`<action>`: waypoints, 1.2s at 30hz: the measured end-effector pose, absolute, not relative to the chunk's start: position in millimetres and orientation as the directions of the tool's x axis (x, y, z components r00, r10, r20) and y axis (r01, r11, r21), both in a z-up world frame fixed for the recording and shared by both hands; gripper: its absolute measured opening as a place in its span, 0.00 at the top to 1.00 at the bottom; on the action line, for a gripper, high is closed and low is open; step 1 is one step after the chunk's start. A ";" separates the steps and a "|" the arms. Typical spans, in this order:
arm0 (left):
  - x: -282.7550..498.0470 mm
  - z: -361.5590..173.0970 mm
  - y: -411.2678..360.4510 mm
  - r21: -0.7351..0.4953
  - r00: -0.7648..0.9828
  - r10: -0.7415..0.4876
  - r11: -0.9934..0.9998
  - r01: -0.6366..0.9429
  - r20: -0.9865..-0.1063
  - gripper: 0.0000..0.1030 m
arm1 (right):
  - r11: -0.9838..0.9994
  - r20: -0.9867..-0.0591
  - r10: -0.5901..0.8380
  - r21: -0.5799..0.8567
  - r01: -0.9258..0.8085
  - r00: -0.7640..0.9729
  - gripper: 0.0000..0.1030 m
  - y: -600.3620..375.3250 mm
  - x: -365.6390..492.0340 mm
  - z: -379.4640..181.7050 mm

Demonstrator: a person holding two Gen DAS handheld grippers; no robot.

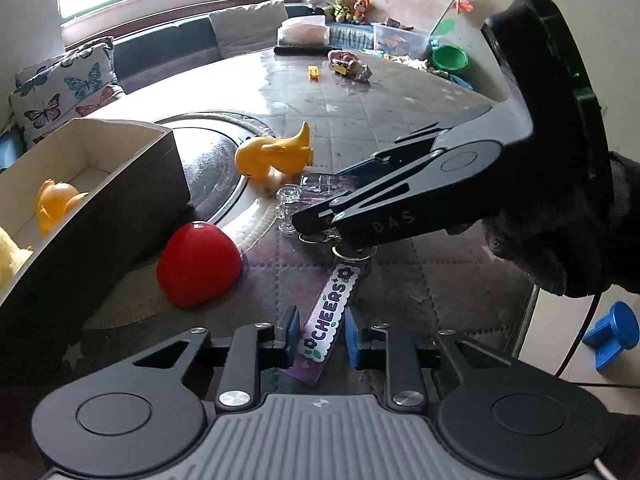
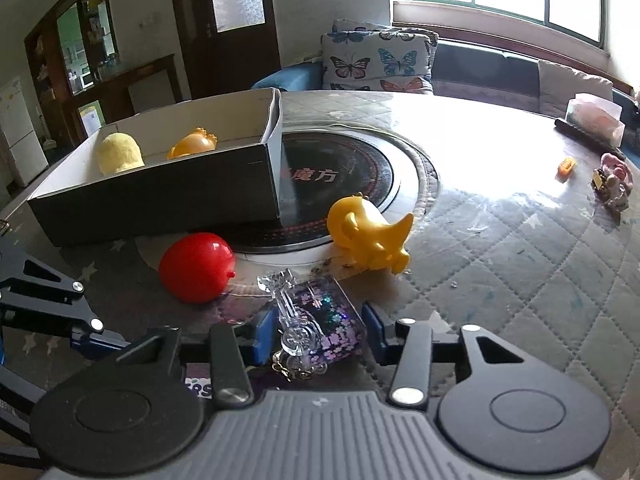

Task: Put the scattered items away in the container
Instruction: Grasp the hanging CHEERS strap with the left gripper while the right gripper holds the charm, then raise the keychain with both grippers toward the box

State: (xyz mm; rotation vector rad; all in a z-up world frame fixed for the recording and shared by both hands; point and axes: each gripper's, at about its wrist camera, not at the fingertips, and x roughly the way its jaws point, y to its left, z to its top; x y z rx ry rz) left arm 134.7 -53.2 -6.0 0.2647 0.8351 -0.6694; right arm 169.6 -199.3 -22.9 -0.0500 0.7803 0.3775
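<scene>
You are straddling the keychain bundle on the table (image 2: 500,248) with both claws parted, left claw (image 1: 320,338) around the CHEERS tag (image 1: 330,312), right claw (image 2: 316,334) around the glitter block (image 2: 332,312), likely to lift both ends into the box (image 2: 160,196) nearby.

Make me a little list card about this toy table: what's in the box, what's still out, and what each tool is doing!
In the box: fuzzy yellow toy, orange toy
Still out: red ball, yellow toy animal, keychain bundle
Left tool: open, either side of CHEERS tag
Right tool: open, either side of purple glitter charm and clear charm
</scene>
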 end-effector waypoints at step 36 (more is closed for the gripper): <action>118.2 7.6 -32.6 -0.051 0.604 -0.437 0.835 0.547 -0.666 0.97 | 0.930 -0.622 0.330 0.085 -0.357 0.710 0.61 -178.6 160.0 7.8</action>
